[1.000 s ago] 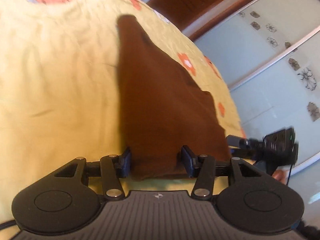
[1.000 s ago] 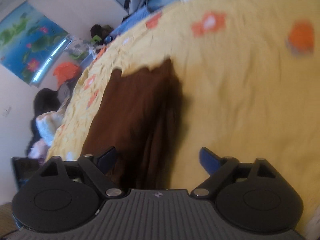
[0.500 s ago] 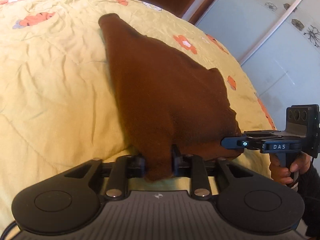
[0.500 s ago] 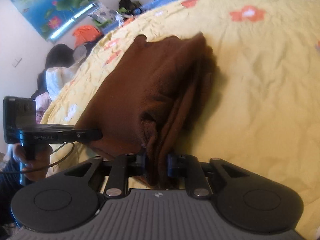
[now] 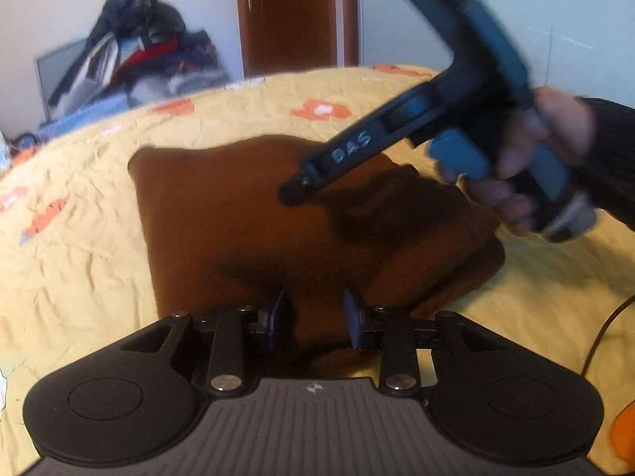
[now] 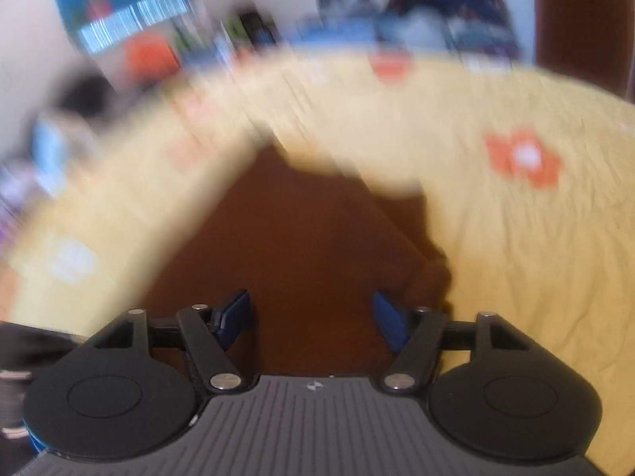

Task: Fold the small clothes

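Observation:
A small brown garment [image 5: 246,214] lies folded on the yellow flowered bedspread [image 5: 79,246]. My left gripper [image 5: 313,317] is open, its blue pads either side of the garment's near edge, holding nothing. My right gripper [image 6: 311,317] is open wide over the same brown garment [image 6: 301,246], empty; that view is blurred by motion. The right gripper also shows from the side in the left wrist view [image 5: 293,194], held in a hand above the garment's right half.
A pile of clothes [image 5: 135,63] sits beyond the bed's far edge, beside a brown door [image 5: 289,16]. A black cable [image 5: 607,329] runs over the bedspread at the right. Orange flower prints [image 6: 524,158] dot the cover.
Both grippers were shut on the garment's edge half a second ago; both have opened and let it go. The garment now lies folded over, and the right gripper is swinging fast.

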A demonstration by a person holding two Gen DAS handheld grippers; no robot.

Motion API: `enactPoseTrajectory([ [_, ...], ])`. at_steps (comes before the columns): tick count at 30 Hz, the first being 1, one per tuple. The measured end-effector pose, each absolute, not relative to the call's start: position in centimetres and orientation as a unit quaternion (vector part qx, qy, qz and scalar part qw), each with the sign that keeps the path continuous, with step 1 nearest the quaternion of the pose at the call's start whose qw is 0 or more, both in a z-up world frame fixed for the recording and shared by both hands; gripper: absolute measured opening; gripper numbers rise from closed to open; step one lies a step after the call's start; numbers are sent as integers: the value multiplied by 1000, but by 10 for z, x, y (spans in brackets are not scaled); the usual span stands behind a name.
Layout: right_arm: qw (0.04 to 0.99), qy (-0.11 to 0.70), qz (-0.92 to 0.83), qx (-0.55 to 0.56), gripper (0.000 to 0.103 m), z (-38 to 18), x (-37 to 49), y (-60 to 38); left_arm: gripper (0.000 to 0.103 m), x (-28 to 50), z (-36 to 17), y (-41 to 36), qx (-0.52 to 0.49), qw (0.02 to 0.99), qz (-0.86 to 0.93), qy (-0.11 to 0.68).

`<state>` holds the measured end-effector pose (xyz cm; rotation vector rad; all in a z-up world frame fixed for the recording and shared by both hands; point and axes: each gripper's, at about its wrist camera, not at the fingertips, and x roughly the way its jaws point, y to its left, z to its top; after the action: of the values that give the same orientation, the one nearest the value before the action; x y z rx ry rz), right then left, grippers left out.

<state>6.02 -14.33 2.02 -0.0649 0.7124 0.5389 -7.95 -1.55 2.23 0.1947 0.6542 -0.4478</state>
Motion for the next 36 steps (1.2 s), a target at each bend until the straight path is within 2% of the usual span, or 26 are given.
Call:
enactPoseTrajectory([
  [2,899,357,254,-9,70,26,67,-146,32,-75,26,-12,65,914,-215,337],
  [4,899,366,238,-22,64,35,61,-142,34,-70,33,-6,38,905,-215,364],
  [5,903,363,231,-26,63,40,52,-144,43,-69,37,-1,26,902,-218,373],
  [6,906,354,231,-24,62,45,42,-145,60,-70,40,3,16,899,-225,376],
  [8,904,336,263,-2,64,51,19,-148,73,-72,41,6,5,896,-239,375],
  [9,899,343,271,0,68,51,18,-141,73,-72,38,4,11,897,-236,374],
  [13,904,338,261,-32,67,25,25,-142,73,-81,23,-16,74,906,-220,353],
  [14,902,349,253,-8,64,31,29,-147,73,-84,25,-18,80,906,-219,352],
  [15,902,358,241,6,56,38,31,-151,73,-87,29,-15,78,906,-222,352],
  [16,904,360,228,12,54,45,28,-154,73,-91,34,-10,75,908,-222,348],
  [17,909,351,222,14,57,52,19,-157,73,-94,40,-3,74,913,-214,339],
  [19,922,318,222,22,74,63,-11,-169,73,-102,53,19,78,929,-183,313],
  [21,931,287,224,33,86,68,-46,-185,80,-111,67,48,73,947,-138,281],
  [22,935,276,222,35,88,68,-64,-192,82,-114,73,62,72,956,-114,262],
  [24,940,271,204,28,91,63,-94,-206,88,-119,86,86,80,971,-55,220],
  [28,941,298,162,-14,94,52,-135,-221,88,-120,100,112,59,979,5,194],
  [31,917,348,182,-72,100,44,-156,-214,94,-126,94,103,17,975,-18,221],
  [33,889,384,220,-120,100,35,-168,-199,95,-135,79,86,5,968,-46,248],
  [36,885,380,228,-140,103,26,-173,-176,95,-139,42,47,5,949,-81,305],
])
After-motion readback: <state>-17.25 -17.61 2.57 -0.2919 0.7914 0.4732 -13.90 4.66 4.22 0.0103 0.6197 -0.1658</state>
